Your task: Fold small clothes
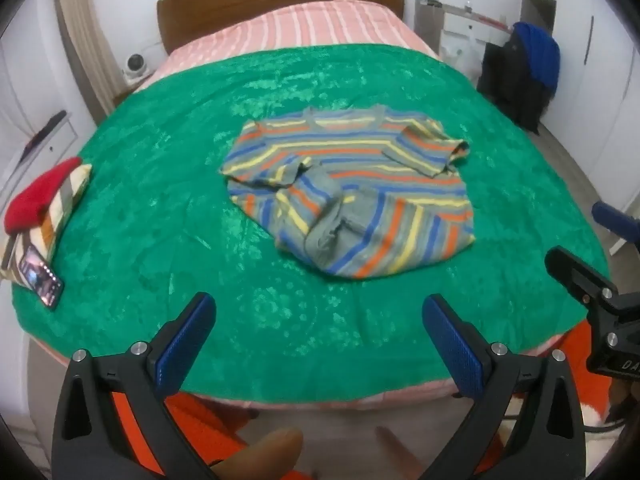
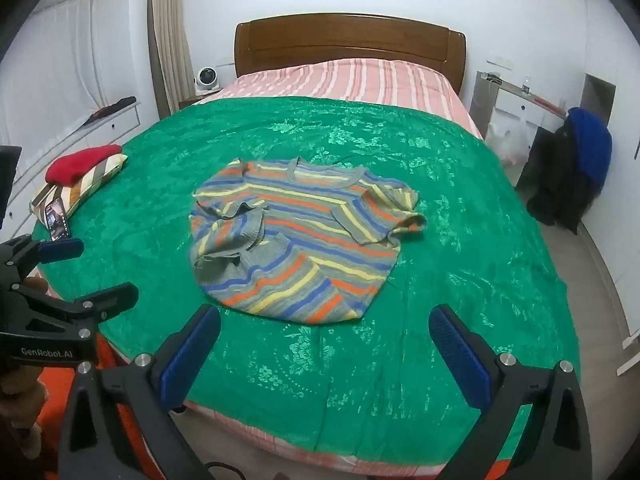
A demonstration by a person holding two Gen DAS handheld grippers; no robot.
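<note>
A small striped shirt [image 1: 352, 184] [image 2: 304, 236] in grey, blue, orange and yellow lies rumpled on the green blanket [image 1: 160, 216] [image 2: 460, 248], neck toward the headboard, its left side bunched up. My left gripper [image 1: 318, 320] hovers near the bed's foot edge, open, nothing between its blue pads. My right gripper [image 2: 324, 332] hangs likewise open and empty, short of the shirt's hem. Each gripper shows at the other view's edge: the right gripper [image 1: 592, 264] and the left gripper [image 2: 84, 268].
A red and striped stack of folded clothes [image 1: 44, 200] [image 2: 84, 172] sits at the blanket's left edge with a phone [image 1: 42, 276] [image 2: 58, 218] beside it. A wooden headboard [image 2: 348, 44] stands behind. A chair with dark and blue garments [image 2: 576, 164] stands right.
</note>
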